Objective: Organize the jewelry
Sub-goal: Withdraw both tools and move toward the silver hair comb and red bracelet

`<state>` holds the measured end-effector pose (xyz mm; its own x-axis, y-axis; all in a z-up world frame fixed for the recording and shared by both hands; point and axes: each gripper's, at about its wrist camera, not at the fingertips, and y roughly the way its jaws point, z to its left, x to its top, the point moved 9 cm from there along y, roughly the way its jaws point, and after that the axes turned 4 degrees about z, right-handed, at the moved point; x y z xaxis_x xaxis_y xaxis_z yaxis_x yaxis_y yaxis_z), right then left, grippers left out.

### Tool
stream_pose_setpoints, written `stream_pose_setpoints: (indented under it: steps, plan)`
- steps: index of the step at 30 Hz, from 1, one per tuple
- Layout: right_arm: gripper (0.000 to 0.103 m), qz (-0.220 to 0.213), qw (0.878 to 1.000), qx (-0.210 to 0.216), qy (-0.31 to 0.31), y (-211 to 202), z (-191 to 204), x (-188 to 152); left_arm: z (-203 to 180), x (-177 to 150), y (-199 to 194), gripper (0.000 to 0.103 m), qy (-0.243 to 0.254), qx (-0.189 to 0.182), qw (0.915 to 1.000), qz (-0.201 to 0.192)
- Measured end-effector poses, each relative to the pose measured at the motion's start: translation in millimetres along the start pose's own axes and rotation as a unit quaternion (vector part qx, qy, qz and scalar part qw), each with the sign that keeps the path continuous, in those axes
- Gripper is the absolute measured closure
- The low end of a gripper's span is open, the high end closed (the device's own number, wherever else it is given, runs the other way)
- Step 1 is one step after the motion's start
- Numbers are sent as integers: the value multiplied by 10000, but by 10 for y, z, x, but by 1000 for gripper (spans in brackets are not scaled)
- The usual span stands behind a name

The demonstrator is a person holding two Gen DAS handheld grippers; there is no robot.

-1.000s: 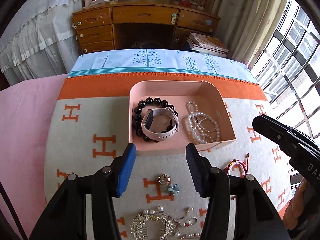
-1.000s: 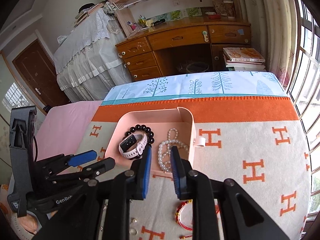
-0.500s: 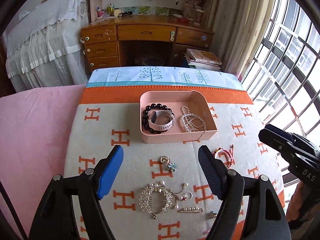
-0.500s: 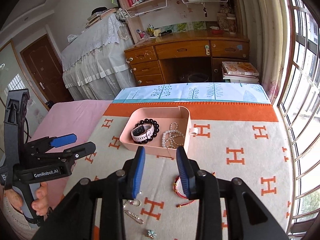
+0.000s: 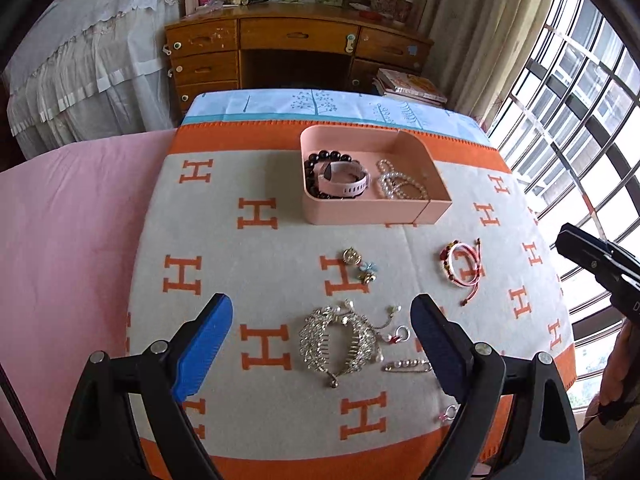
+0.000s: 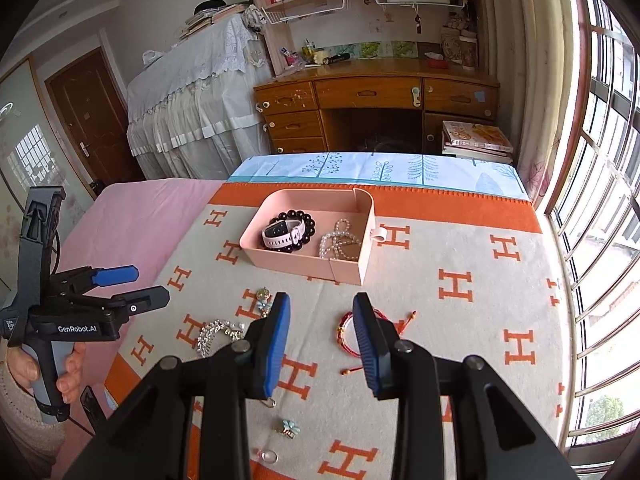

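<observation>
The silver hair comb [image 5: 338, 342] is seen lying between the empty, opening jaws of the left gripper [image 5: 320, 346], while the red cord bracelet [image 6: 347, 334] lies just beyond the right gripper [image 6: 322, 344], whose jaws are parted and empty.

Your blanket [image 5: 280, 280] is cream with orange H letters and an orange border. The tray [image 5: 360, 212] is pale pink, holding black beads [image 5: 320, 157], a pink watch [image 5: 344, 180] and white pearls [image 5: 400, 188]. A red-and-pink cord bracelet [image 5: 462, 264] and silver comb [image 5: 340, 340] lie on the blanket. Both grippers have blue pads [image 5: 204, 344].
</observation>
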<state>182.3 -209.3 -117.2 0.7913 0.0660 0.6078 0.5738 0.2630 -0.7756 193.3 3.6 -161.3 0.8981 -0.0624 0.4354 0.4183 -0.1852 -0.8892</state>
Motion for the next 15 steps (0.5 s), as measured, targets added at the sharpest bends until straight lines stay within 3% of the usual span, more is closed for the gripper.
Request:
stream_pose_setpoints:
  steps: [9, 15]
  plan:
    - [70, 595, 9976, -86, 346, 356, -215, -233, 211, -328, 540, 14, -156, 75, 9974, 701]
    - [70, 871, 9951, -128, 449, 559, -291, -384, 214, -417, 811, 14, -323, -105, 9940, 1036]
